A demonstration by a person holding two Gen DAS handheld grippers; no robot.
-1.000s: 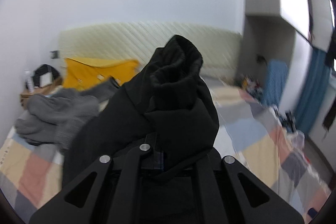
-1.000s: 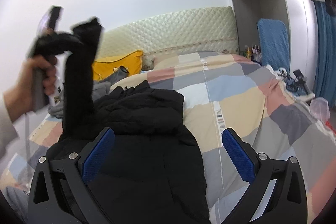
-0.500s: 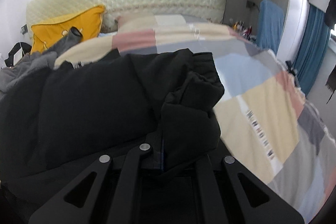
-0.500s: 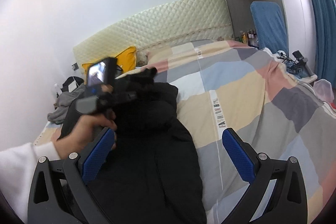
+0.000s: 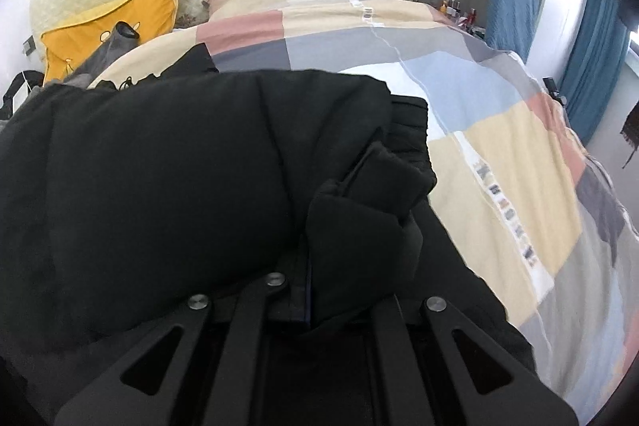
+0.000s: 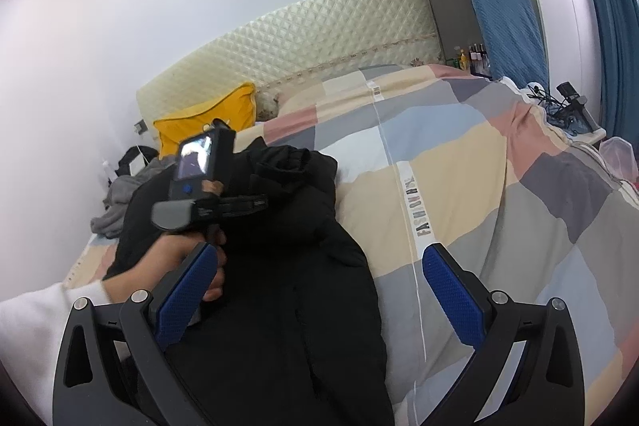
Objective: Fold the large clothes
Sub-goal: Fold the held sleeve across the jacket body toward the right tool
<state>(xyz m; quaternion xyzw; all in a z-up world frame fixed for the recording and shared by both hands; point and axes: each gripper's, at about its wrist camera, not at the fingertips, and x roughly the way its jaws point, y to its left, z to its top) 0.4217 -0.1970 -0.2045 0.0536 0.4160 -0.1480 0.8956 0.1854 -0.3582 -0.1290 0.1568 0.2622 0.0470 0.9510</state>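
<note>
Even, bright daylight is seen in both views. Heavy fisheye bending and dark vignetting are noted at the corners. The black jacket (image 5: 191,178) is rendered nearly detailless. Glare is seen on the white wall (image 6: 199,6); edges are softened.

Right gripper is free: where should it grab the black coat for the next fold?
Probably the black coat at its long edge beside the bare quilt. Come in low from the quilt side with the open right gripper; that edge lies exposed, clear of the left gripper.
</note>
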